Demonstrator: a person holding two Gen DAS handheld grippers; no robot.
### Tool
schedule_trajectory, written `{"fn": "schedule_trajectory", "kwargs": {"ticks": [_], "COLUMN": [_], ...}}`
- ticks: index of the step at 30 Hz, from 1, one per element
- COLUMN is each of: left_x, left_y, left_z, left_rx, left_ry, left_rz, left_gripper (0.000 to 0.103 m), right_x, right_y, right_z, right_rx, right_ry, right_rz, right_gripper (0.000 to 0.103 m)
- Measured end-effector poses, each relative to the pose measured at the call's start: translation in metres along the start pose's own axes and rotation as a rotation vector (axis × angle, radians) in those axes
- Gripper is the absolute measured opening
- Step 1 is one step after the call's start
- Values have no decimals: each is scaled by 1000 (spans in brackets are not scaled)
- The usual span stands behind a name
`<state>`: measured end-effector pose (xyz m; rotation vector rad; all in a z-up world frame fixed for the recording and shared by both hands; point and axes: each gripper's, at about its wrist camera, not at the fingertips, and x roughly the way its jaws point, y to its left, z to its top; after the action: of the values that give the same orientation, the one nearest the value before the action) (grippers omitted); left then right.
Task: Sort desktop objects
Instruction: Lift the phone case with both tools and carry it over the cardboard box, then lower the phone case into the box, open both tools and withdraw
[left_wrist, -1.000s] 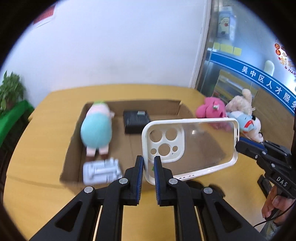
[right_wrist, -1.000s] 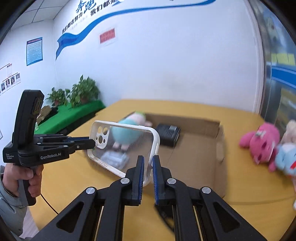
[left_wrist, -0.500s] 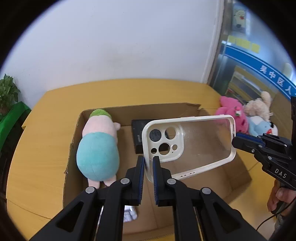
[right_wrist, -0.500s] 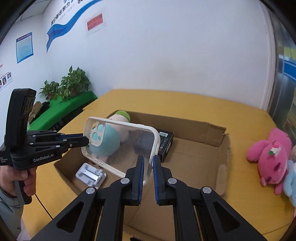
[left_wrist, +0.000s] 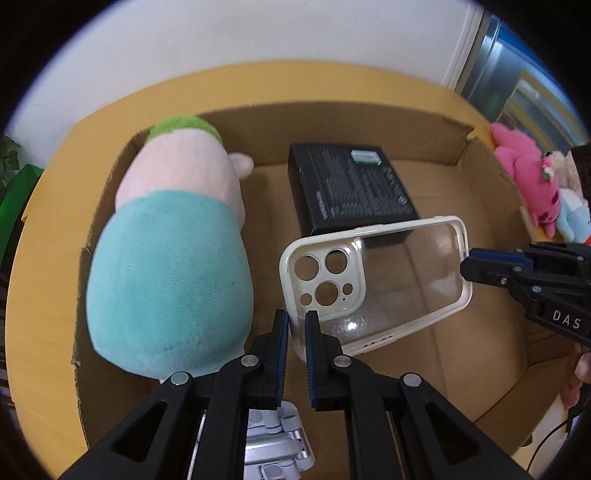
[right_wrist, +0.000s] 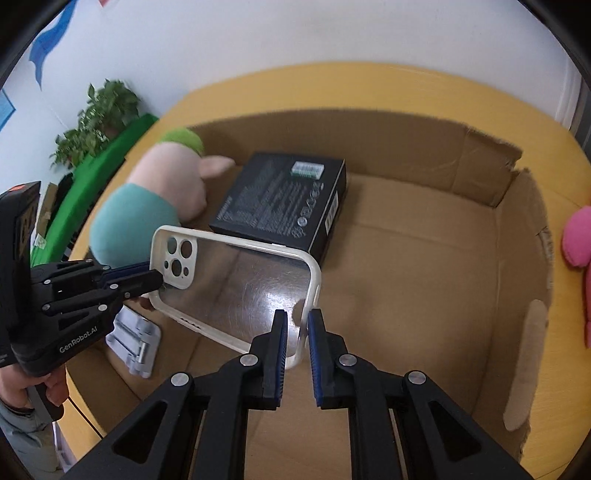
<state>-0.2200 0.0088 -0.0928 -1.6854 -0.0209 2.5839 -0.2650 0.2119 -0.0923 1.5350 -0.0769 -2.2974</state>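
A clear phone case (left_wrist: 384, 280) with a cream rim is held level inside the open cardboard box (left_wrist: 369, 122). My left gripper (left_wrist: 295, 325) is shut on its camera-cutout end. My right gripper (right_wrist: 297, 325) is shut on the opposite end of the phone case (right_wrist: 243, 288). It shows at the right of the left wrist view (left_wrist: 476, 266); the left gripper shows at the left of the right wrist view (right_wrist: 147, 275). The case hangs above the box floor, near a black box (left_wrist: 351, 188).
In the cardboard box (right_wrist: 406, 140) lie a teal and pink plush (left_wrist: 173, 254), the black box (right_wrist: 284, 206) and a grey metal stand (right_wrist: 135, 341). Pink and pale plush toys (left_wrist: 528, 177) sit on the yellow table (left_wrist: 48, 258) right of the box.
Both grippers have carried the phone case forward and down, from above the table's near edge to inside the box. Both stay shut on it.
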Motion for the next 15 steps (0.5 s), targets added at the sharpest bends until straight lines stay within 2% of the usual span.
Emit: {"fn": "schedule_trajectory", "kwargs": {"ticks": [7,9,14,15], "left_x": [26,30,30,28], "left_y": [1,0,1,2], "left_z": [5,5,0,-1], "left_rx": [19,31,16,8], "left_ry": [123,148,178,178], "left_rz": [63,79,71,61], "left_gripper": [8,8,8,8], "right_x": [46,53,49,47], "right_y": [-4,-6,-10,-10], "right_z": [3,0,-8,-10], "right_rx": [46,59,84,86], "right_ry": [193,217,181,171], "right_rz": [-1,2,22,19], "right_gripper": [13,14,15,22]}}
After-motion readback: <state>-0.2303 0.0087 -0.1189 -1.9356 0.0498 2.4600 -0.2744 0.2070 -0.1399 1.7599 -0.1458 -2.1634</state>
